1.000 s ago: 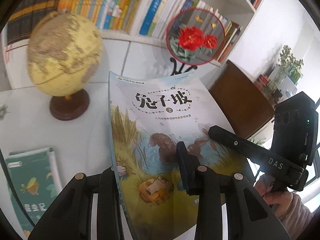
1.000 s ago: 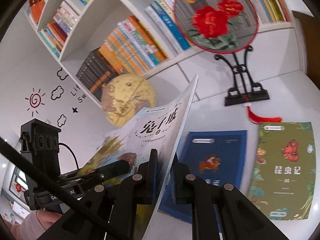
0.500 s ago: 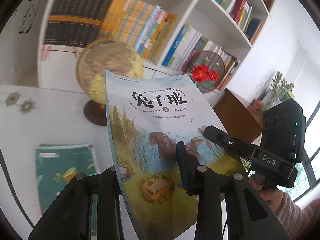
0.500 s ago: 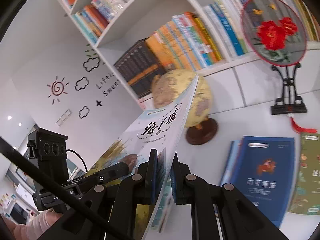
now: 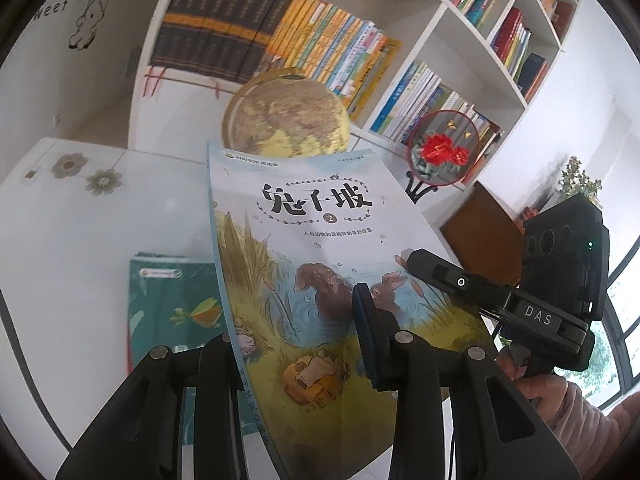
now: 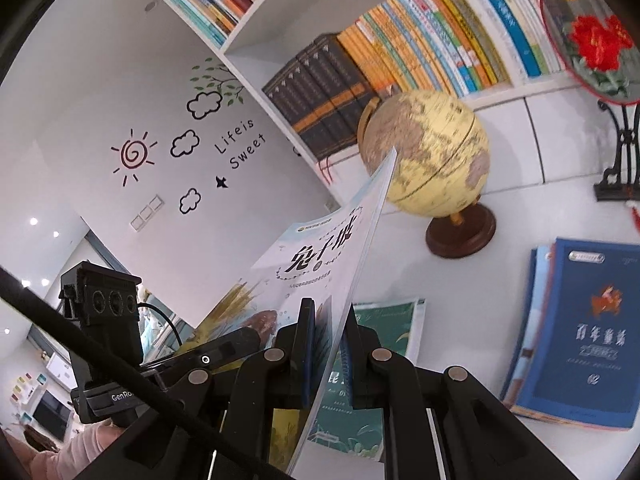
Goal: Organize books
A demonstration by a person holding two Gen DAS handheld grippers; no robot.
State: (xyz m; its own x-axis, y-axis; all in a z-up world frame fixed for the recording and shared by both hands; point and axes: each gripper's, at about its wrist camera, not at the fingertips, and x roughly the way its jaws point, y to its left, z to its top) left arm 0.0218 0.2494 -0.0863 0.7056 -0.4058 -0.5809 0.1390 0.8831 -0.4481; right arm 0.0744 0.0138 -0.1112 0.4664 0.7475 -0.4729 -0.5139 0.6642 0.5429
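Observation:
A thin picture book with rabbits and a pond on its pale blue cover [image 5: 320, 264] is held in the air above the white table. It also shows edge-on in the right wrist view [image 6: 340, 264]. My right gripper [image 6: 328, 344] is shut on its lower edge. My left gripper [image 5: 296, 344] straddles the book's lower left part with wide jaws, one finger [image 5: 370, 336] lying on the cover. A green book [image 5: 176, 304] lies flat on the table below, also in the right wrist view [image 6: 384, 324]. A blue book [image 6: 588, 328] lies on a small stack at right.
A yellow globe on a wooden base [image 6: 432, 164] stands at the back of the table [image 5: 80, 240]. A round fan with red flowers on a black stand [image 5: 444, 148] is to its right. White bookshelves full of upright books [image 5: 332, 48] stand behind.
Both grippers and the picture book have swung left and away from the fan. The green book has come under the picture book; the green insect book at right has left view.

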